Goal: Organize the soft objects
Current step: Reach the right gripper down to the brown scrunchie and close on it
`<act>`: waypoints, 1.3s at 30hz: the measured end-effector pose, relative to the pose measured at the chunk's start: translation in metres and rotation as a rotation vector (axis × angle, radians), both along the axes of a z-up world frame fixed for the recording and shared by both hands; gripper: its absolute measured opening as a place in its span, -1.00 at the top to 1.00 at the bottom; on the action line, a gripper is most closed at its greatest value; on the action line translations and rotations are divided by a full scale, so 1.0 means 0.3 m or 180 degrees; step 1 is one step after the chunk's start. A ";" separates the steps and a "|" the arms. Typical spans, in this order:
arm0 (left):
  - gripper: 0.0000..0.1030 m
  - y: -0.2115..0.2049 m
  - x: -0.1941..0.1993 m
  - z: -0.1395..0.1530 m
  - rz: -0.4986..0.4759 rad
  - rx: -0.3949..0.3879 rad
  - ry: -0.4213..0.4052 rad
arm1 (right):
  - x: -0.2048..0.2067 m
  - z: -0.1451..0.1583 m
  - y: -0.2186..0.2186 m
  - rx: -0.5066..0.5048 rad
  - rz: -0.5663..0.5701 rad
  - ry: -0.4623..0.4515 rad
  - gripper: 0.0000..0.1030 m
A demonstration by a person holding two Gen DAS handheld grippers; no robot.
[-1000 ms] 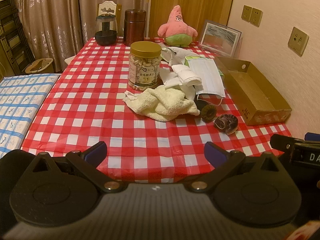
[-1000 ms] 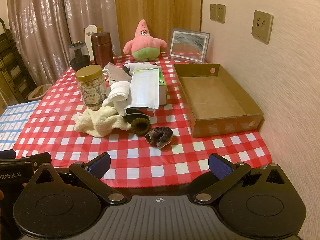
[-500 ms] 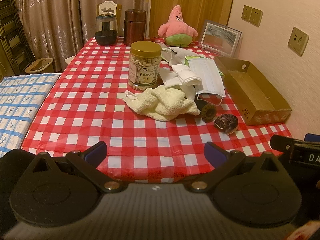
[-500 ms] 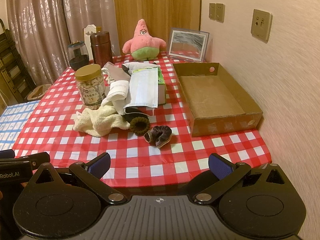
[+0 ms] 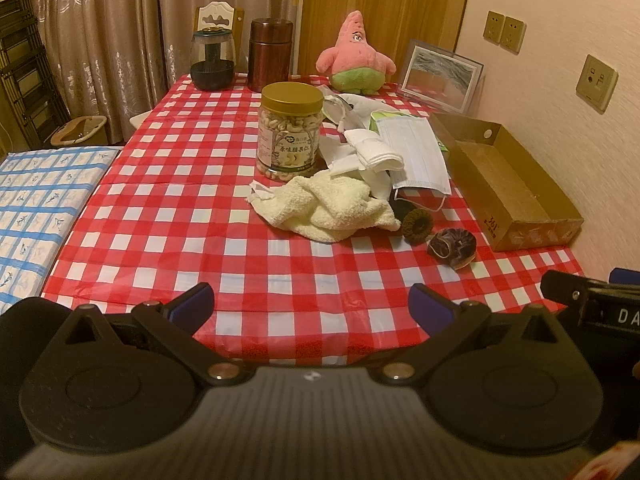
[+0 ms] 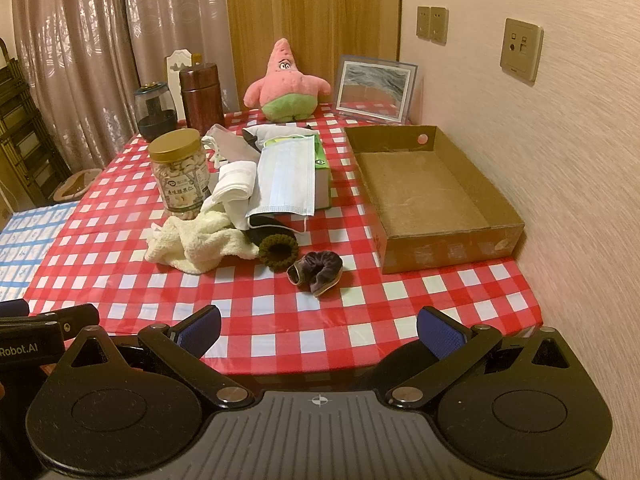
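Left gripper [image 5: 311,304] and right gripper [image 6: 319,330]: fingers apart, empty, at lower frame edge. Towel [image 6: 200,242] mid-frame; box [image 6: 432,200] right.

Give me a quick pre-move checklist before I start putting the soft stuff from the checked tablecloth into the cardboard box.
1. Right gripper open and holding nothing: ok.
2. Left gripper open and holding nothing: ok.
3. Cardboard box has room: ok, its floor is bare.
4. Nearest soft item free to grasp: ok, the purple scrunchie lies alone on the cloth, apart from the brown scrunchie.
5. Cream towel free of other things: not ok, it sits against the nut jar and the pile of white cloths.
6. Face mask free to lift: cannot tell, it drapes over a tissue box and its ear loops run under the pile.
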State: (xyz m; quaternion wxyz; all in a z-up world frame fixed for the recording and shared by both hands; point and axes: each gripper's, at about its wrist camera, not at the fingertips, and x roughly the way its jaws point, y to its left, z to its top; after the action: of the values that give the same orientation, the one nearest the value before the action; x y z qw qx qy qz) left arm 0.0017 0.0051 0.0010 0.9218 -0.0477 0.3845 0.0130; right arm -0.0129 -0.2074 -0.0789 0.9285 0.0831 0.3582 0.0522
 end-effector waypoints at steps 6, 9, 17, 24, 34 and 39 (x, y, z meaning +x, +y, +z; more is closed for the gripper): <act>-0.99 -0.001 0.003 0.002 -0.0014 0.0018 -0.0017 | 0.003 0.000 0.001 0.0002 -0.0001 0.0001 -1.00; -0.99 -0.002 0.006 0.001 -0.0023 0.0045 -0.0038 | -0.003 -0.001 0.006 0.0002 -0.0003 -0.0003 -1.00; -0.99 0.015 0.043 -0.014 -0.0052 0.0080 -0.0083 | 0.021 -0.021 -0.026 -0.0007 -0.0042 -0.0033 -1.00; -0.99 0.037 0.132 -0.040 -0.0176 0.0086 -0.0129 | 0.062 -0.039 -0.016 -0.0049 -0.0078 -0.0062 -1.00; -0.97 -0.002 0.279 -0.135 -0.0627 0.0224 -0.0213 | 0.186 -0.122 -0.020 -0.0114 -0.0073 -0.0054 -1.00; -0.87 -0.054 0.341 -0.195 -0.0875 0.0287 -0.0200 | 0.244 -0.168 -0.032 -0.0107 -0.0057 -0.0042 -1.00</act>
State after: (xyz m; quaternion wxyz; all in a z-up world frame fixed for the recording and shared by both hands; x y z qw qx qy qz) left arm 0.1039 -0.0110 -0.0576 0.9277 0.0465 0.3574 -0.0975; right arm 0.0604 -0.2169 -0.1293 0.9325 0.0703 0.3521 0.0384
